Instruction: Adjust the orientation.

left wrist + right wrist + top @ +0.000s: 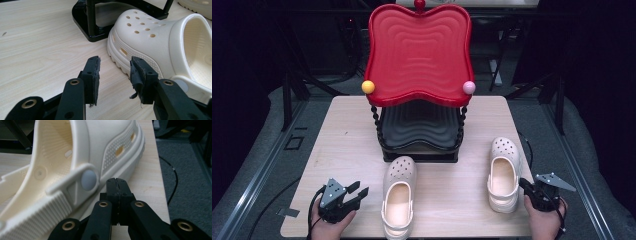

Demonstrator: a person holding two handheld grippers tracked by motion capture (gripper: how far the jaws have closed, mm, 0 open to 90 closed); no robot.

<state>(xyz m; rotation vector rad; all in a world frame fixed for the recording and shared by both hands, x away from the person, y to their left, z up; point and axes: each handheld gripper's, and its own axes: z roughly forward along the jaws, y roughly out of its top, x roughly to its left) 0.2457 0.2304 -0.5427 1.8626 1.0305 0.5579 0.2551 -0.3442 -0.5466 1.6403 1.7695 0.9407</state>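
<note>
Fingers of the left gripper (113,72) are standing apart with bare wood between them, while the right gripper (117,185) is pressing its pads flat together on nothing. Filling the far middle of the table (347,135) is a two-tier rack: a red tray (418,55) sitting above a black tray (419,125), with yellow and pink knobs at its near corners. Just near the rack's base, the left clog (398,196) is lying toe away, and the left gripper is hovering just to its left, its right pad (140,75) almost at the sole's ridged edge. The right clog (503,174) is lying close to the table's right edge, leaving a narrow strip of wood where the closed right tips are sitting, just beside the strap rivet (88,180). Open wood is stretching across the near left.
</note>
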